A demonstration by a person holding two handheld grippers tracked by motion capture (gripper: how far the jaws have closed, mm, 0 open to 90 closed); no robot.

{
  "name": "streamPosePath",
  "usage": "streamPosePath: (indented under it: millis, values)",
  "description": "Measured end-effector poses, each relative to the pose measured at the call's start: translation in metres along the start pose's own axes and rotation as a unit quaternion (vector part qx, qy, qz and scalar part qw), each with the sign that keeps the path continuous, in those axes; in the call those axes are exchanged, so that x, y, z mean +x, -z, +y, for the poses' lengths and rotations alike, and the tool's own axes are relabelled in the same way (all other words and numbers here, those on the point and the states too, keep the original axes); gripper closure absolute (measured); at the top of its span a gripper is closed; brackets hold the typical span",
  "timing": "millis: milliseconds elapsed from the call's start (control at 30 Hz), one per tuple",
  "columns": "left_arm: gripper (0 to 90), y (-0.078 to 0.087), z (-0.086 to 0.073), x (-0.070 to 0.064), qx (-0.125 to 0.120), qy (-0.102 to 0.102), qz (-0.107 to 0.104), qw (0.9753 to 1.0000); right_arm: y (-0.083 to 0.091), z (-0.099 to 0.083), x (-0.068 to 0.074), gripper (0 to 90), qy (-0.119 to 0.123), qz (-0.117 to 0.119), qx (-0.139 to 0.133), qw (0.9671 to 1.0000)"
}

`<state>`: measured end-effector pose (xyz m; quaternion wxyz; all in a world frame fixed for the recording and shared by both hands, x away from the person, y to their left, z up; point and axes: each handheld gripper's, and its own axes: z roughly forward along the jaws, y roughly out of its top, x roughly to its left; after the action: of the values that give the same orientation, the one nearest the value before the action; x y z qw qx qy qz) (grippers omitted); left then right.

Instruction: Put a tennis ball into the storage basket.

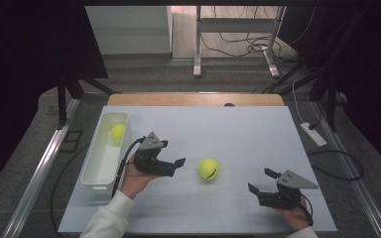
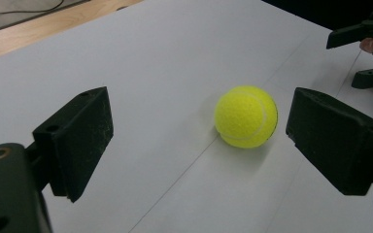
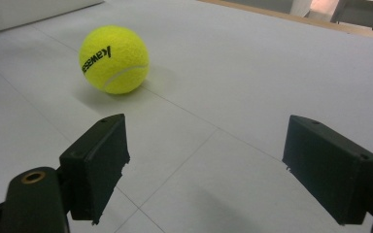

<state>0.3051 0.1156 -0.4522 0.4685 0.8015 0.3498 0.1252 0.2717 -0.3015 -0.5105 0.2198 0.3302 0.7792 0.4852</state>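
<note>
A yellow tennis ball (image 1: 209, 169) sits on the white table (image 1: 238, 129), out in the open, about in the middle of the near half. Nothing touches it.

The left gripper (image 1: 174, 165) is just to the left of the ball, held in the person's left hand (image 1: 136, 179). Its jaws are spread wide and hold nothing. In the left gripper view the ball (image 2: 245, 116) lies ahead of the jaws, closer to the right-hand jaw, but still apart from both. The other gripper's black tips peek in at the top right corner of that view, cut off by the edge.

The right gripper (image 1: 261, 181) is near the front right of the table, well apart from the ball. Its jaws are wide open too, with nothing between them. The hand (image 1: 294, 216) that holds it is partly cut off by the bottom of the high view. In the right gripper view the ball (image 3: 114, 59) is farther off, up and to the left, and black letters show on it — they look like "Kawasaki", but the end curves out of sight.

A long white bin (image 1: 97, 163) stands at the left edge of the table. A second tennis ball (image 1: 117, 132) lies inside it at the far end — the bin wall hides its lower part.

The far side of the room is dark and hard to make out.
</note>
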Motion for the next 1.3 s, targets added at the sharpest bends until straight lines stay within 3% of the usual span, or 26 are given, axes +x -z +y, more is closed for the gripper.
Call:
streamPosePath:
  millis: [1300]
  values:
    - [10.7, -0.041, 0.005, -0.019, 0.041, -0.018, -0.028, 0.9986, -0.002, -0.001, -0.002, 16.0, 0.001, 0.002, 0.006, 1.0]
